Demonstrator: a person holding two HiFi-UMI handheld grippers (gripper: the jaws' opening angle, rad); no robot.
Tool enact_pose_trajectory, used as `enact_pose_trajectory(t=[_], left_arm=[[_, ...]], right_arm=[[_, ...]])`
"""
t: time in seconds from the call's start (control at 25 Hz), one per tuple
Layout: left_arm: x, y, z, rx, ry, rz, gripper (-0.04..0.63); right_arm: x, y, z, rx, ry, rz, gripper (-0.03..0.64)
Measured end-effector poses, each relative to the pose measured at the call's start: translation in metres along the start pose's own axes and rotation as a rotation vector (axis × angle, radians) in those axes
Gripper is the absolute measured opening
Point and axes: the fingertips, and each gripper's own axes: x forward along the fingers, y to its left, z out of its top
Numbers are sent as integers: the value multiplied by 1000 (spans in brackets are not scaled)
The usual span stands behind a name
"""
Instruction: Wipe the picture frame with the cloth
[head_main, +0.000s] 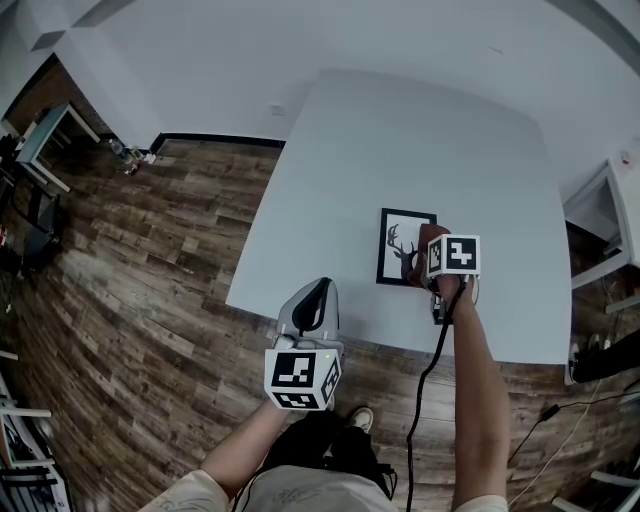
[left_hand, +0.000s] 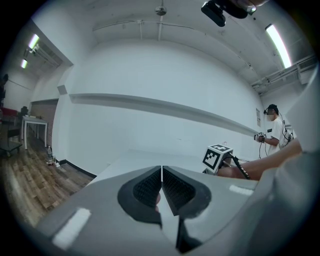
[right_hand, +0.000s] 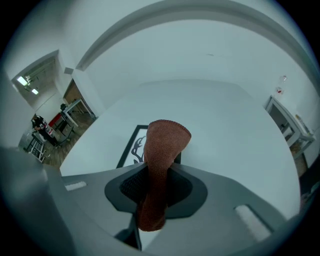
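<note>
A black picture frame with a deer print lies flat near the front edge of the white table. My right gripper hangs over the frame's right side, shut on a rust-brown cloth. In the right gripper view the cloth stands up between the jaws and hides part of the frame. My left gripper is off the table's front left edge, above the floor, its jaws shut on nothing.
Wood floor runs to the left of the table. A small table stands at far left, white furniture at the right. A black cable runs along my right arm. Another person stands far off.
</note>
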Motion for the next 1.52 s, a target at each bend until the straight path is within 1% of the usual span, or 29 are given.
enact_pose_trajectory(t=[0.24,0.4,0.56,0.72,0.8,0.92,1.08,1.32,1.52], left_arm=[[-1,-6,9,5,-16,-9,0],[-4,-13,20,8,-33,-22,0],[-14,-21,30,10,-52,-34,0],[-32,-32,39,4,-66,-54,0],[-44,-38,42,-5,-71,-63,0],[-62,-43,45,-7,-89,-64,0],[-77,-48,45,9,-102,-55,0],[-80,-49,45,24,-105,-48,0],[-80,-48,51,32,-119,-39,0]], right_arm=[[-65,14,22,26,-301,61,103],[-128,14,22,29,-498,48,103],[-200,21,3,-4,-676,15,103],[-271,33,-31,-70,-828,-49,103],[-298,38,-50,-85,-890,-76,103],[-322,43,-74,-55,-960,-83,103],[-336,44,-87,-23,-1036,-26,103],[-340,37,-86,-57,-1039,-49,101],[-339,32,-84,-57,-1033,-60,101]])
